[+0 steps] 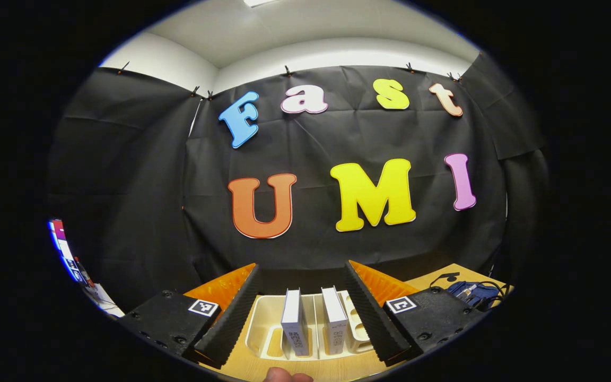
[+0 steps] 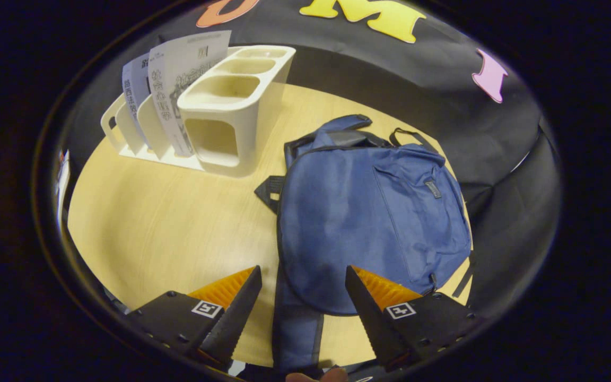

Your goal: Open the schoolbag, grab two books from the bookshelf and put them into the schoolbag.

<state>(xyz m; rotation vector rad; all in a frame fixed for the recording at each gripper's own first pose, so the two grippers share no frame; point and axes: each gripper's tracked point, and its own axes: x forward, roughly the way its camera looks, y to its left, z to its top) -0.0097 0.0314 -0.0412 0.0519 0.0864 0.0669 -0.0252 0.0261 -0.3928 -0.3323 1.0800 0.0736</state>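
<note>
schoolbag (image 2: pixel 369 212) flat on table (image 2: pixel 178 223) (closed); bookshelf (image 1: pixel 305 323) holds two books (image 1: pixel 295 321).

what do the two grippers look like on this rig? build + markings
Both match. The left gripper and the right gripper each have two long wedge-shaped fingers with finely ribbed inner faces, mounted on boxy black blocks with visible screws. Each block carries a small square black-and-white fiducial tag on top. No cables or sleeves are visible on either.

Blue schoolbag (image 2: pixel 369 212) lies flat — two books (image 1: pixel 295 321) upright in bookshelf (image 2: pixel 231 127).
</note>
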